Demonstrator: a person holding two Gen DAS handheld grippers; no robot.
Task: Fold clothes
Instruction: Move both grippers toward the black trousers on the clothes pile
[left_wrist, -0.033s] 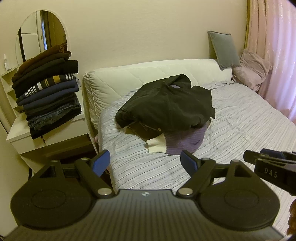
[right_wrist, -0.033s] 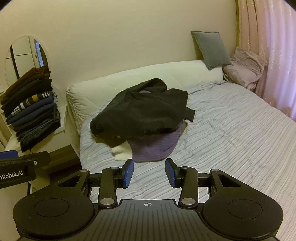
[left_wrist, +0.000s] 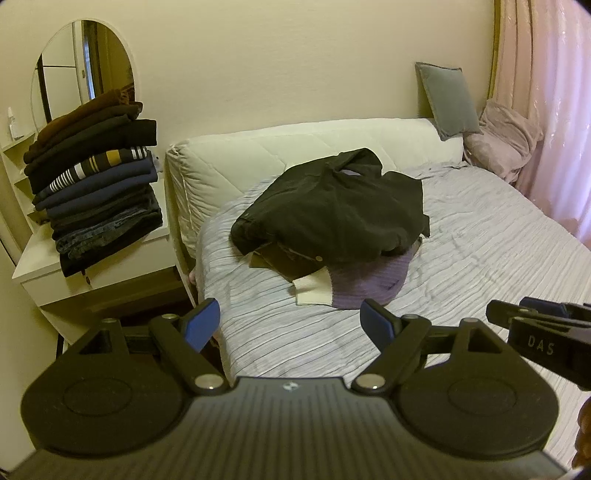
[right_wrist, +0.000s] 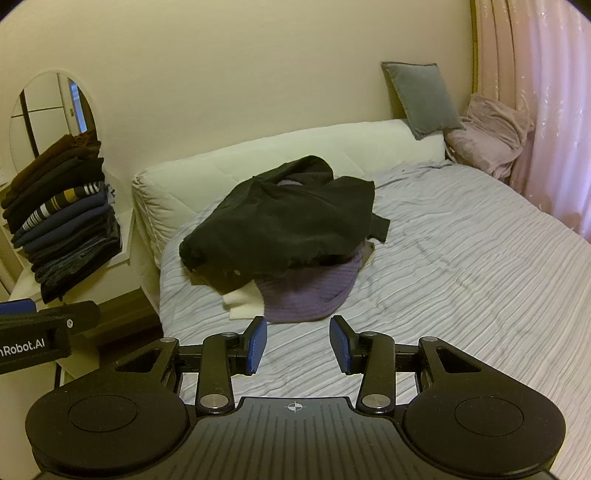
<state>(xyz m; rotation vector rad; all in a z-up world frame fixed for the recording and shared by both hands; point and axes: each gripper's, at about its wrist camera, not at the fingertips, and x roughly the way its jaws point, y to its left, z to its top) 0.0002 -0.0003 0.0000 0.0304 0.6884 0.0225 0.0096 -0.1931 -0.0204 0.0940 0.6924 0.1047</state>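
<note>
Left wrist view: left tongs spread wide, empty, above bed edge. Black garment heaped over purple knit at 12 o'clock. Right tongs spread, empty. Folded stack at 10 o'clock.

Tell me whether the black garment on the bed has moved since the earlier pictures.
No. The black garment lies at the same spot against the white headboard in both views.

Left tool spread wide, empty; black garment heaped on bed.
</note>
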